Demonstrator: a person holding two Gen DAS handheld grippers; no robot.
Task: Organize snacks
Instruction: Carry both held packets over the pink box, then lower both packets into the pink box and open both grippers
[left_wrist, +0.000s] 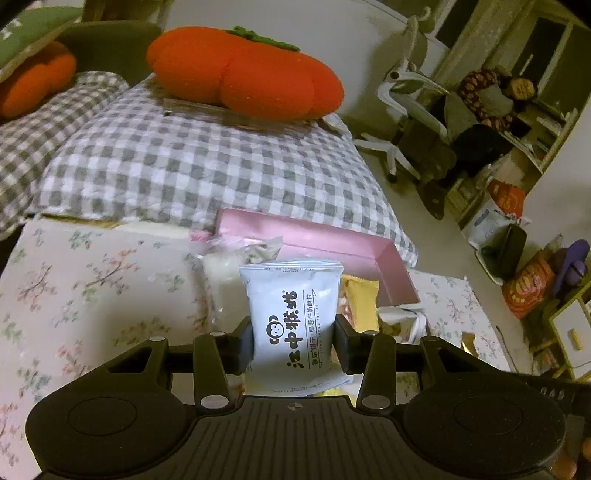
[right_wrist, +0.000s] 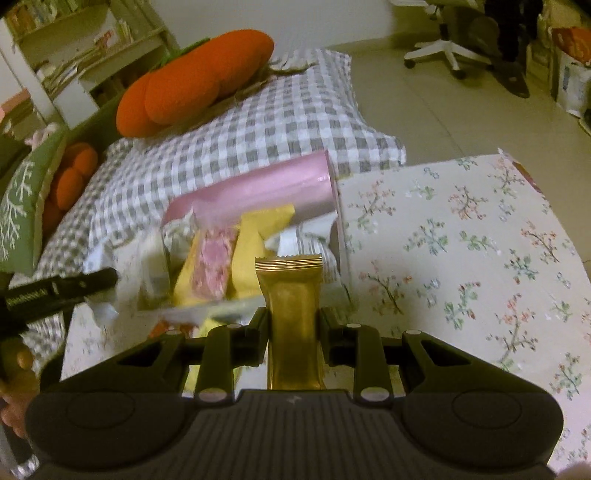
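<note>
While both grippers hang above a table under a floral cloth (right_wrist: 461, 236), each one has its fingers pressed on a snack. Farthest left in the left wrist view, bare cloth runs out to the table's left edge with nothing standing on it, the widest free stretch on that side. Next comes the left gripper (left_wrist: 293, 332), pinching a white packet (left_wrist: 291, 314) by its two long sides; the packet stands upright between the pads, printed in black. Just behind it lies a pile of loose snacks (left_wrist: 236, 266), and further right an open pink box (left_wrist: 388, 266) sits at the table's far edge, against a checked cushion (left_wrist: 207, 162). Right of the box, pale floor opens towards a white office chair (left_wrist: 399, 122).

From the right wrist view, the left gripper's black body enters at the left edge, beside the pink box (right_wrist: 266, 184), which holds yellow and pink wrappers. At centre the right gripper (right_wrist: 293, 332) clamps a gold bar wrapper (right_wrist: 291, 295) by its sides, its crimped end pointing away from the camera. To the right, floral cloth lies bare as far as the table's right edge and far corner.
</note>
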